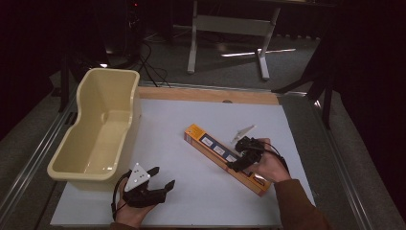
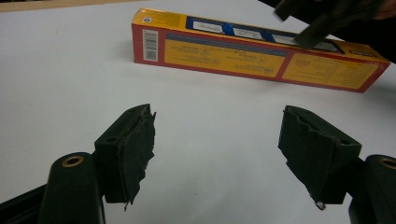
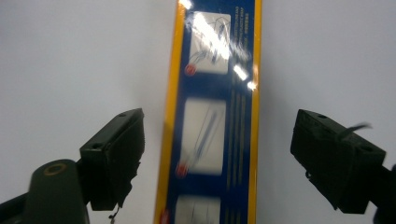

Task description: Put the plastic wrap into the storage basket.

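Above the long box (image 1: 225, 157), the right gripper (image 1: 243, 155) gapes; left gripper (image 1: 162, 181) likewise spread.

My left claw (image 1: 160, 178) sits low at the near-left of the high view, held in my left hand (image 1: 128, 212), its jaws spread wide apart and pointing to the right, gripping nothing. My right claw (image 1: 239, 160) is farther forward on the right, held in my right hand (image 1: 271, 165) with a brown sleeve behind it, jaws also wide apart, angled downward and left.
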{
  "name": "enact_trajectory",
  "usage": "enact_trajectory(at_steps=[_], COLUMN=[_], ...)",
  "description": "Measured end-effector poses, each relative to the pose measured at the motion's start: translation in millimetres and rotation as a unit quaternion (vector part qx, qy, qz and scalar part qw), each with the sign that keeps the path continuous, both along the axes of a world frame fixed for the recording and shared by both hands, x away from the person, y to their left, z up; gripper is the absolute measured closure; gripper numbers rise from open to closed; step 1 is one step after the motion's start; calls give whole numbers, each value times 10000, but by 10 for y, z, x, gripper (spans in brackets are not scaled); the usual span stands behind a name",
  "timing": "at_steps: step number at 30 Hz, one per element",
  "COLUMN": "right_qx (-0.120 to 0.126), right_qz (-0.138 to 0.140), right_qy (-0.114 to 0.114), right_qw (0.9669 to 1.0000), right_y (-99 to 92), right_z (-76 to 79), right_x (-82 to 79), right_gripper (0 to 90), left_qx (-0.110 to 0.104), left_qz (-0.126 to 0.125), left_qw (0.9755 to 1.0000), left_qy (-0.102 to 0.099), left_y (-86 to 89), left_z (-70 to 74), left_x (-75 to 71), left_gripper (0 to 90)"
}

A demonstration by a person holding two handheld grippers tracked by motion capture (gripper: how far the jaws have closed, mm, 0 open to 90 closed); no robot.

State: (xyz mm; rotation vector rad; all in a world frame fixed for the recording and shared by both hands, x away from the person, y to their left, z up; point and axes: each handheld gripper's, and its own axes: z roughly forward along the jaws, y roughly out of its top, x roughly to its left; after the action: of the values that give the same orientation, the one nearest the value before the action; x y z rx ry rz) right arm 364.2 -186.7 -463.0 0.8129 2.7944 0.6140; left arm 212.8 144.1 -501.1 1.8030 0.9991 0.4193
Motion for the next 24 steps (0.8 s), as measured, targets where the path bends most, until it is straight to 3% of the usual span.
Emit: enact_trajectory(at_steps=[5,9,12,16,18,24], right_qx=[-385,-325,-384,-517,-722,-1157], right_qz=[116,209,282,389,437,230], right_qy=[299,697,779,751,791,1120], right_qw=[9987,9968,9958,9951,9933,9867], right_y=[156,189,223,325,373,454], right_z=[-186,-262,-270,-269,-284,-252], right_x=[196,316,351,351,361,401], right_gripper=[186,198,205,311,319,368], left_qx=[1,22,30,64,73,28], left_qz=[-9,-41,-59,-98,-98,-53], left_qw=[10000,10000,10000,9999,9999,10000], left_qy=[22,28,62,61,59,62], left_y=[-3,-18,-28,-54,-50,-27], left_z=[-9,-12,-26,-29,-32,-29], left_x=[6,6,16,12,11,4], left_gripper=[265,264,265,266,267,268])
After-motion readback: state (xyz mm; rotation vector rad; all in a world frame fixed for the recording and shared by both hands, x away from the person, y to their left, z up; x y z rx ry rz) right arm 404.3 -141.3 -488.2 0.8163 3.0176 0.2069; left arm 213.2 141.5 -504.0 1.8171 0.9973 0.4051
